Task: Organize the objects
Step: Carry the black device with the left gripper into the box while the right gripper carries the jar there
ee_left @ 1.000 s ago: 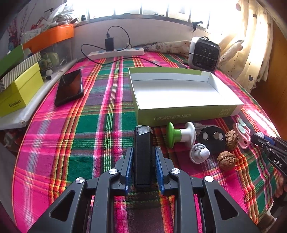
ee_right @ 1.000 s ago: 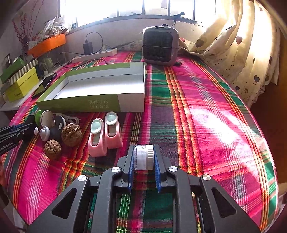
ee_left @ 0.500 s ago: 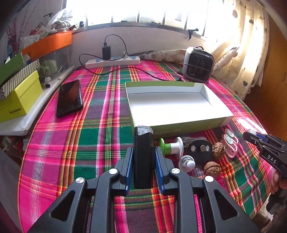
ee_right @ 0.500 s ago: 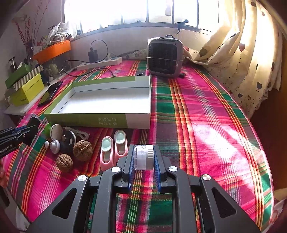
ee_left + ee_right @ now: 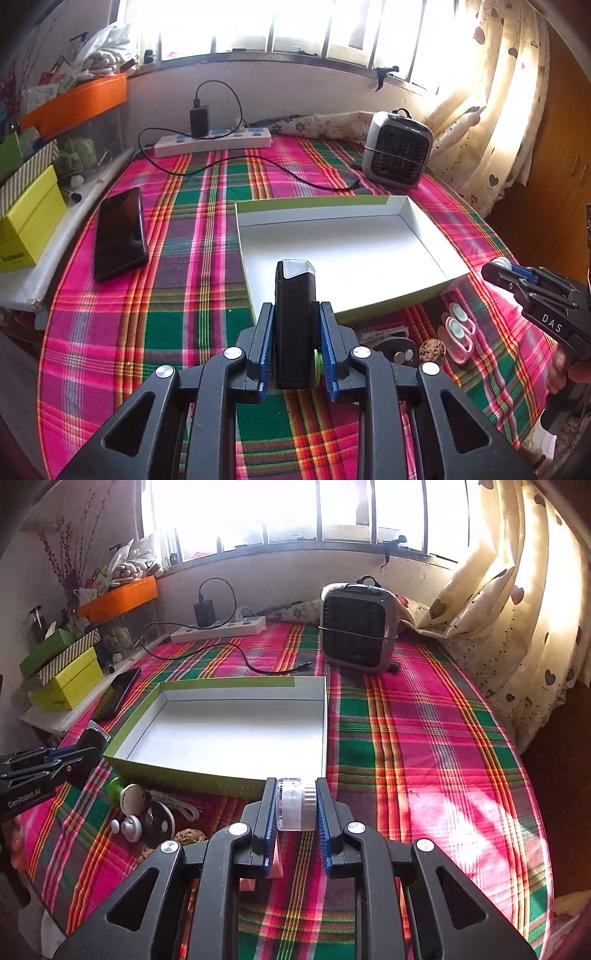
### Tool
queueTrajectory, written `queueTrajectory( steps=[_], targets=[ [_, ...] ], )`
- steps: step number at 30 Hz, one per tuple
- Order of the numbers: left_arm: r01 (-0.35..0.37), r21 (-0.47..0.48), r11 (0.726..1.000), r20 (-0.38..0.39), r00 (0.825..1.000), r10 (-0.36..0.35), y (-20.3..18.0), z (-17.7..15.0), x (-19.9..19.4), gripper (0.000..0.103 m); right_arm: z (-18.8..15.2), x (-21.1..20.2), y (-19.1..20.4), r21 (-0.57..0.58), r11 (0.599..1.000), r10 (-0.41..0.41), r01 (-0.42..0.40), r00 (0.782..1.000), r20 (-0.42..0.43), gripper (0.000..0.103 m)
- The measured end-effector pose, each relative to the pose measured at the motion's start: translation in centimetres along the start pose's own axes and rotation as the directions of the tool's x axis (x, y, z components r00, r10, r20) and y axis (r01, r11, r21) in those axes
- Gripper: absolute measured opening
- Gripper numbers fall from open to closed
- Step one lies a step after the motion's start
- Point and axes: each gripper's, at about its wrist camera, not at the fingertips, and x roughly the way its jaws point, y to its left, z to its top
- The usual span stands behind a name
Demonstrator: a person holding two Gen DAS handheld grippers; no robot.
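Gripping a black rectangular device (image 5: 295, 325) with a clear cap, the left gripper (image 5: 297, 334) has its blue pads pressed on both long sides, the device standing upright between them and held above the plaid tablecloth (image 5: 177, 295); the right gripper (image 5: 295, 808) is likewise clamped, here on a small clear-and-white cylindrical container (image 5: 295, 804), held in the air just before the near wall of the box. Below and between the two grippers, small things lie on the cloth beside the box's near wall: a green-and-white spool (image 5: 125, 794), a white knob (image 5: 130, 827), a black round disc (image 5: 159, 818) with pale spots, a walnut (image 5: 432, 348), and a pair of pink clips (image 5: 458, 332); a coiled white cable (image 5: 181, 806) lies touching the disc. Beyond them sits the shallow green box (image 5: 177, 773), white inside and holding nothing, its open top facing up. To its left, apart from it, a black phone (image 5: 119, 232) lies flat on the cloth; past that, yellow and green boxes (image 5: 29, 218) stand on a side ledge. Farther back, a grey fan heater (image 5: 356, 627) stands upright; a white power strip (image 5: 212, 142) with a black charger lies along the wall beneath the bright window, with heart-patterned curtains (image 5: 517, 609) at the right.
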Motion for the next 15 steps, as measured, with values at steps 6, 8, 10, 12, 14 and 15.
queueTrajectory(
  steps=[6,8,10,12,14,15],
  targets=[
    [0.008,0.015,1.000,-0.015,1.000,-0.008,0.1,1.7,1.9,0.021,2.3,1.9,-0.1,-0.007,1.000,0.027,-0.027,1.000,-0.008,0.020],
    [0.010,0.023,1.000,-0.017,1.000,-0.010,0.1,2.3,2.5,0.021,3.0,2.7,-0.1,-0.013,0.999,0.031,-0.031,0.999,-0.014,0.020],
    [0.013,0.025,1.000,-0.021,1.000,-0.013,0.2,2.7,3.1,0.021,3.6,3.5,-0.1,-0.020,0.999,0.037,-0.037,0.999,-0.021,0.020],
    [0.012,0.027,1.000,-0.023,1.000,-0.012,0.3,3.2,3.9,0.021,4.1,4.3,0.0,-0.033,0.999,0.035,-0.036,0.999,-0.028,0.020],
    [0.017,0.013,1.000,-0.038,0.999,-0.017,0.7,3.7,4.9,0.021,4.6,5.3,0.2,-0.044,0.998,0.034,-0.036,0.999,-0.038,0.020],
    [0.025,0.005,1.000,-0.045,0.999,-0.025,0.8,3.9,5.3,0.021,4.8,5.8,0.2,-0.050,0.998,0.034,-0.037,0.998,-0.044,0.020]
  ],
)
